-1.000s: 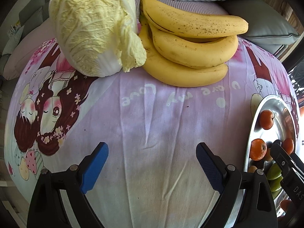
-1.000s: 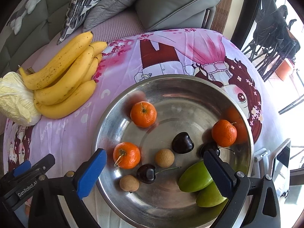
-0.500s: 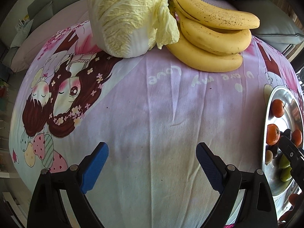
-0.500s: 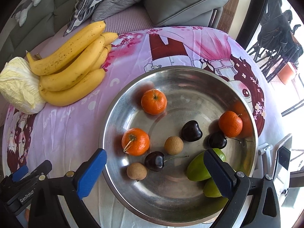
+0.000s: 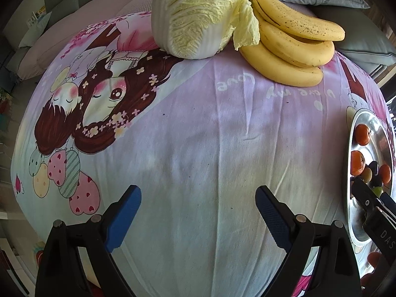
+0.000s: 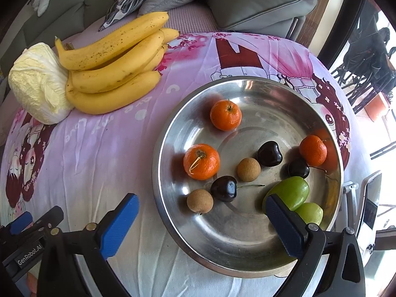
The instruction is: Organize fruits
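Since a second ago our left wrist view has slid leftward over the cloth: the cabbage [image 5: 198,14] and bananas [image 5: 292,42] now sit at the top edge, the steel bowl [image 5: 351,210] at the far right. Our left gripper [image 5: 198,212] hangs wide, nothing between its jaws.

From the right wrist, the bowl has shifted right and nearer. Our right gripper [image 6: 200,222] stands wide and empty over its near rim [image 6: 222,267], above tangerines [image 6: 201,161], cherries [image 6: 224,188], longans [image 6: 200,201] and green fruits [image 6: 289,191]. We judge we're between picks; next we need to choose one fruit and close on it.
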A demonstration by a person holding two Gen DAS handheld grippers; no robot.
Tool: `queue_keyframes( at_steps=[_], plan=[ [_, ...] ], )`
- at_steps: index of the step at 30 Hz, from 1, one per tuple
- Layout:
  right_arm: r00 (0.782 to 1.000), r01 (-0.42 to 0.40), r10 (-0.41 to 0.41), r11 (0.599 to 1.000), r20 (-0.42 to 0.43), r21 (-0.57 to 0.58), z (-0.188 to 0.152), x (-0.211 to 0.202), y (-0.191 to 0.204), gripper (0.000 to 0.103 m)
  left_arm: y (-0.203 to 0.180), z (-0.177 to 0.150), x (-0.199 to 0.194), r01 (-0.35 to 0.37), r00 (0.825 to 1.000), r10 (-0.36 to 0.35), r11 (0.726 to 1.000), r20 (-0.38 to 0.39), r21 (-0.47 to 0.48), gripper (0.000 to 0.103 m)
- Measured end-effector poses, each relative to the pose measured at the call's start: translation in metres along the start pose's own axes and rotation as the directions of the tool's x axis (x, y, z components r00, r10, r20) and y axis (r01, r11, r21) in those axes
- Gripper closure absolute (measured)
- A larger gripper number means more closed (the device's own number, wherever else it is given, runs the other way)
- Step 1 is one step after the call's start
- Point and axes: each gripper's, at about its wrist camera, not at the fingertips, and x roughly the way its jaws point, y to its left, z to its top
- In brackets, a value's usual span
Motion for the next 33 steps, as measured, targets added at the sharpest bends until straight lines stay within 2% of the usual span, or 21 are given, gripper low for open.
queue_keyframes(
  at_steps=[9,15,19,30,33],
  plan=[
    [1.0,-0.002,0.003,1.0,0.016,-0.031,-0.016,-0.011,0.011,0.0,0.022,-0.036,-0.004,-0.006,1.0,0.006,1.0,-0.003,0.007,0.009],
    [1.0,0.002,-0.001,0.999,0.022,-0.037,-0.027,-0.016,0.013,0.0,0.033,-0.054,-0.013,-0.016,1.0,0.015,1.0,0.022,0.016,0.009],
    [1.0,0.004,-0.003,0.999,0.029,-0.033,-0.032,-0.019,0.013,0.0,0.033,-0.054,-0.01,-0.018,0.999,0.017,0.999,0.029,0.033,0.009],
    [1.0,-0.003,0.004,1.0,0.028,-0.028,-0.047,-0.023,0.013,0.0,0.036,-0.082,-0.023,-0.019,0.999,0.018,0.999,0.031,0.05,0.009],
    [1.0,-0.005,0.006,1.0,0.021,-0.025,-0.053,-0.022,0.012,0.0,0.034,-0.08,-0.014,-0.02,0.999,0.018,0.998,0.028,0.063,0.009]
  ],
)
